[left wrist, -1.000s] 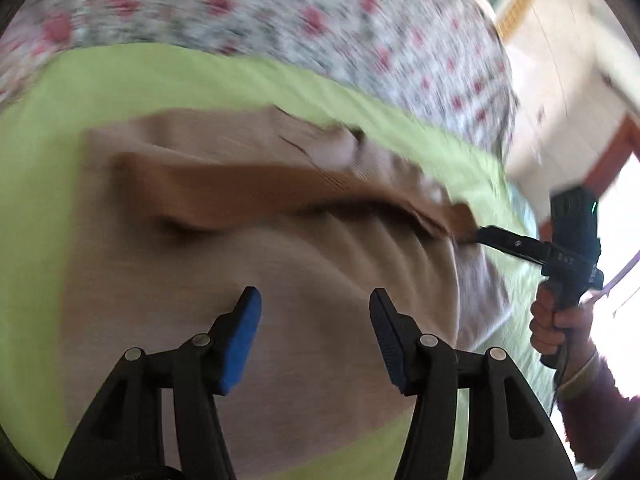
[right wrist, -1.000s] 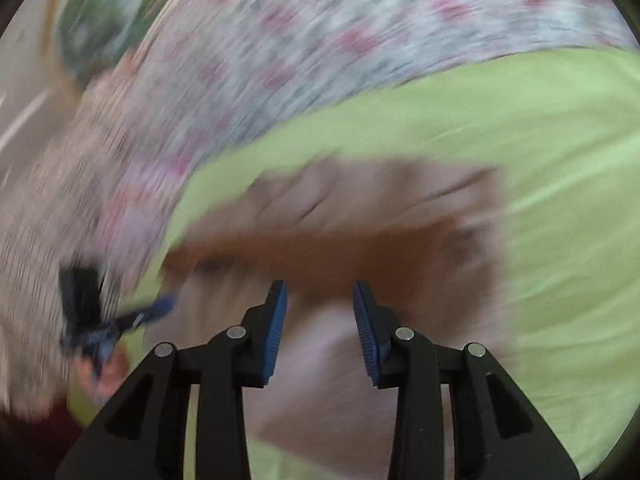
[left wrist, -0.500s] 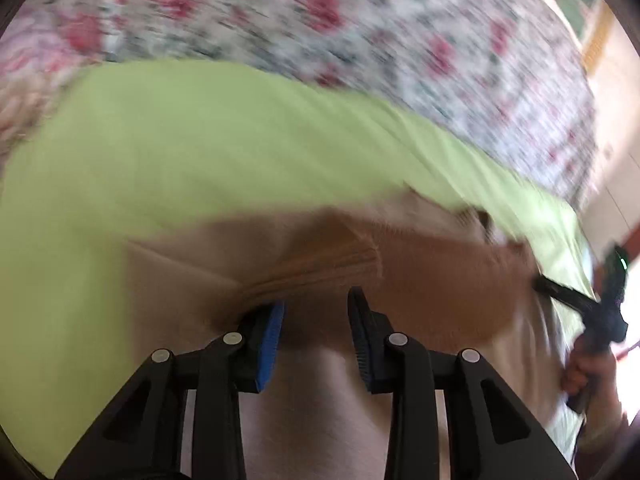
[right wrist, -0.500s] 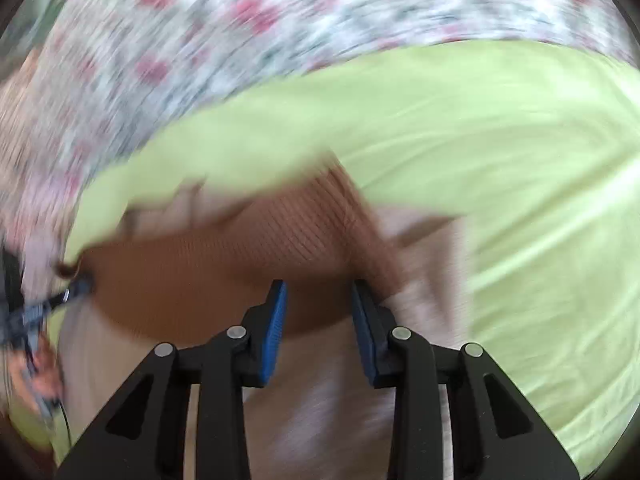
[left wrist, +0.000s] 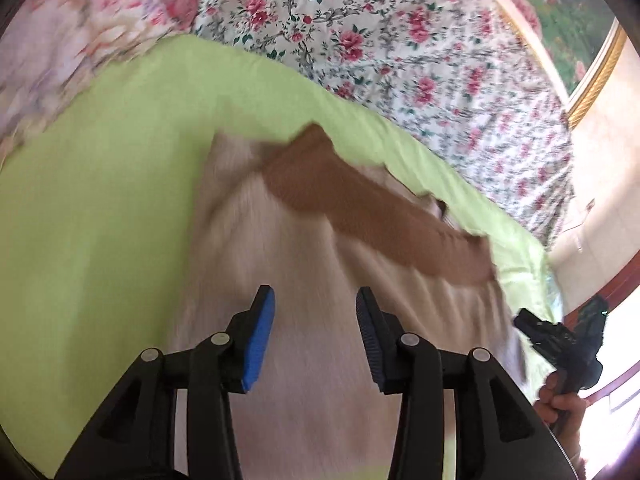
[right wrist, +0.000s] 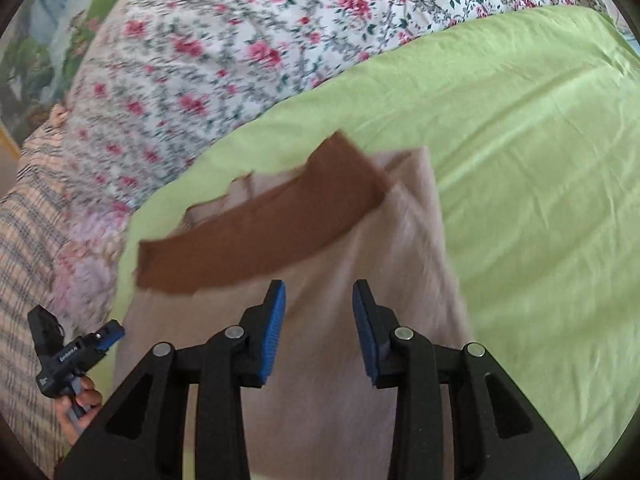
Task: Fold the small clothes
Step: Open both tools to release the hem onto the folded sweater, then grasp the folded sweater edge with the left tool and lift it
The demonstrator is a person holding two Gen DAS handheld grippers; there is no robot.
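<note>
A beige knit garment (left wrist: pixel 304 360) (right wrist: pixel 360 320) lies on the lime-green sheet (left wrist: pixel 100 208). Its brown ribbed band (left wrist: pixel 360 204) (right wrist: pixel 260 232) is folded over onto the cloth and lies slanted across the far end. My left gripper (left wrist: pixel 312 300) hovers over the beige cloth short of the band; its jaws are opening and nothing is between them. My right gripper (right wrist: pixel 319 292) hangs just short of the band's near edge, jaws apart and empty. Each wrist view also shows the other gripper at the garment's side edge: the left gripper (right wrist: pixel 108 334), the right gripper (left wrist: pixel 528 322).
A floral quilt (left wrist: pixel 380 40) (right wrist: pixel 224 48) covers the bed beyond the green sheet. A checked cloth (right wrist: pixel 28 240) lies at the left. A hand (left wrist: pixel 560 404) holds the right gripper's handle near a bright wall and a wooden frame.
Half a second ago both grippers were at the brown band. Now the band lies flat over the garment, both grippers have drawn back from it, and the left jaws stand wider.
</note>
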